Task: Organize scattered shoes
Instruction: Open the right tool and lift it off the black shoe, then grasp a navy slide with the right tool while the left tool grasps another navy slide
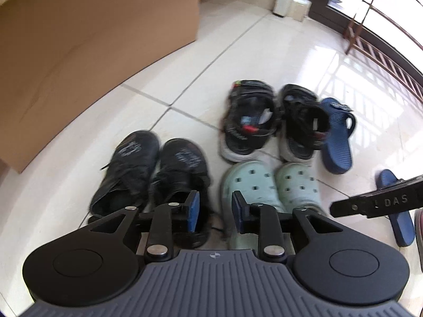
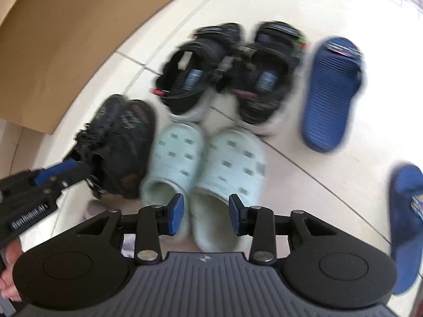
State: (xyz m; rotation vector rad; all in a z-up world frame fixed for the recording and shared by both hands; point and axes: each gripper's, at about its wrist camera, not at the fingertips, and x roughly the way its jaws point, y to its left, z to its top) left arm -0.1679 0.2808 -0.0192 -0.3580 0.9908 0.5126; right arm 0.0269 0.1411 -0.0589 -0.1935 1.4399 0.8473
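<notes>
**Shoe lot, floor, partly sorted**

Black sneakers (image 1: 148, 174), mint clogs (image 2: 203, 163) and black sandals (image 1: 272, 121) stand paired on the tile floor (image 1: 238, 52) beside the cardboard box (image 1: 79, 52), apparently already tidied: long axes parallel, toes away from the cameras. Blue slides (image 2: 333, 92) lie apart, unpaired. Left gripper (image 1: 215, 211) and right gripper (image 2: 206, 214): fingers released, grasping nothing.

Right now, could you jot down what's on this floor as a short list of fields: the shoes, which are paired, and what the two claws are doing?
paired: black lace-up sneakers; black strappy sandals; pale green perforated clogs
unpaired: two blue ribbed slides, one beside the sandals, the other apart, nearer
backdrop: brown cardboard box
surface: glossy cream tiled floor
left gripper: open, holding nothing
right gripper: open, holding nothing, above the clogs
</notes>
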